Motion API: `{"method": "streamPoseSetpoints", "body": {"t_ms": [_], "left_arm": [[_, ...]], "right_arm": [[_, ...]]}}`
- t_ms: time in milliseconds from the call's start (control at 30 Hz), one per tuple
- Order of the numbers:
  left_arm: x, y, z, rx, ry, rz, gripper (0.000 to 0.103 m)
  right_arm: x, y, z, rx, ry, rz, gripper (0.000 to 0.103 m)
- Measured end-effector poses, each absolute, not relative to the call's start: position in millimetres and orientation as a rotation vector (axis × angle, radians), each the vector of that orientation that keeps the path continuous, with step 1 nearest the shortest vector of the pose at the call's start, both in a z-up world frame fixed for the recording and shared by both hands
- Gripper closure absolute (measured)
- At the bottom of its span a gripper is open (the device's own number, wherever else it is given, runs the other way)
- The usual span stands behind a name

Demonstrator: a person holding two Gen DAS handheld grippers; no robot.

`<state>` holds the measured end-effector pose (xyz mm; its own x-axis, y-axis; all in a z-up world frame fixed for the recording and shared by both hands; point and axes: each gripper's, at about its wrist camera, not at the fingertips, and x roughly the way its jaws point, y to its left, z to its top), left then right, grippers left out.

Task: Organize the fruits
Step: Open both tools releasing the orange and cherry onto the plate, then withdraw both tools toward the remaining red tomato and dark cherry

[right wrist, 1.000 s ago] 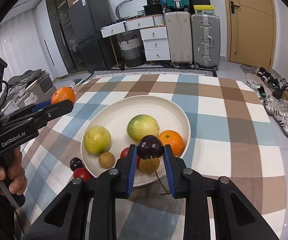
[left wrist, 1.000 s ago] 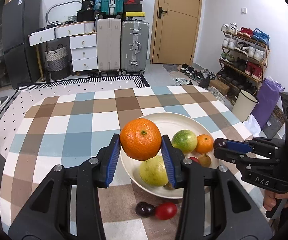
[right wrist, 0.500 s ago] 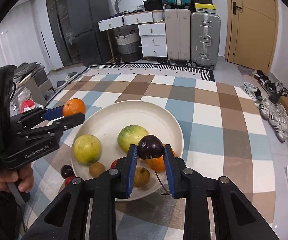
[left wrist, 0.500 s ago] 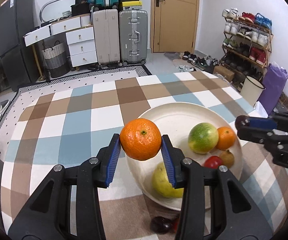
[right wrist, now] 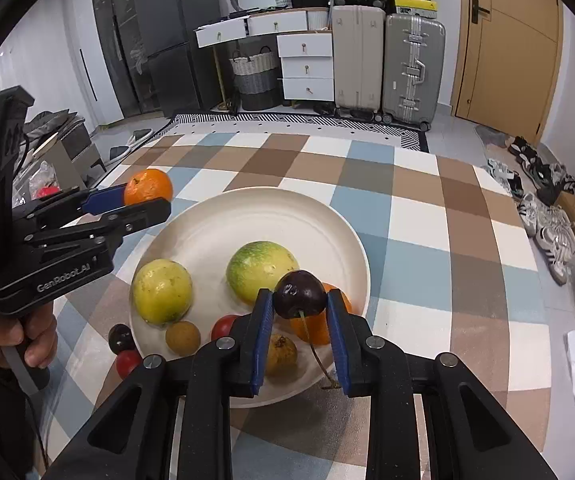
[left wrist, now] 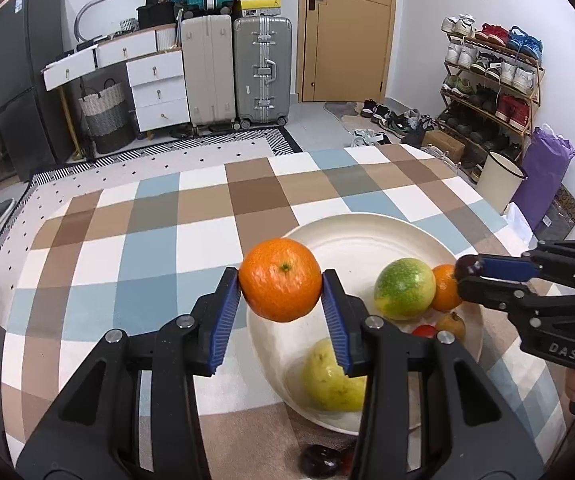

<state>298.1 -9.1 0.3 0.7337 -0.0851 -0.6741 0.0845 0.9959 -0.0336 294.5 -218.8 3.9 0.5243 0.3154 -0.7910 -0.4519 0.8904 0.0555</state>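
Two tools were up, each pinching one fruit! The left tool [left wrist: 281,300] gripped an orange [left wrist: 280,279] above the plate's [right wrist: 247,216] nine o'clock rim; the right tool [right wrist: 299,312] squeezed a dark cherry [right wrist: 299,293] over its five o'clock edge. On the plate: six fruits, one of them a second orange [left wrist: 443,288]. On the checked bench [right wrist: 419,256], at seven o'clock: two small fruits, one dark [right wrist: 120,338], one red [right wrist: 128,362].

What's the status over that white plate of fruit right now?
Left gripper clamped on round orange tangerine. Right gripper clamped on dark stemmed cherry. Both above round white plate; nothing in the way.
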Motion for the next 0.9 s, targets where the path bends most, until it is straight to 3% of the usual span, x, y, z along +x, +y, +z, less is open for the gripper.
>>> {"method": "streamPoseSetpoints", "body": {"t_ms": [67,133,200,267,300,333,433,533,900], "left_arm": [[293.9,-12.1,3.1,0.013,0.736,-0.096,0.064],[289.1,-16.6,7.6,0.034,0.730,-0.098,0.058],[283.3,-20.0,13.5,0.044,0.714,-0.097,0.037],[273.2,-22.9,22.1,0.041,0.676,-0.095,0.018],[268.2,-23.7,25.8,0.039,0.663,-0.094,0.015],[262.5,-24.8,29.7,0.039,0.654,-0.099,0.015],[248.6,-26.2,38.8,0.052,0.654,-0.097,0.015],[232.9,-21.2,48.8,0.027,0.636,-0.072,0.001],[181.7,-4.2,68.7,-0.010,0.621,-0.026,0.000]], "right_arm": [[294.7,-222.9,4.8,-0.152,0.906,0.453,0.073],[292.6,-226.8,7.9,-0.140,0.893,0.452,0.056],[288.2,-232.8,12.9,-0.128,0.873,0.430,0.047],[283.6,-237.5,18.7,-0.117,0.869,0.429,0.044],[280.5,-239.9,22.7,-0.114,0.864,0.423,0.038],[277.3,-242.6,26.6,-0.109,0.853,0.416,0.024],[267.1,-254.4,40.0,-0.060,0.808,0.395,0.005],[261.3,-264.9,52.4,-0.005,0.784,0.392,0.001],[233.7,-265.7,63.6,-0.020,0.776,0.391,0.001]]}}
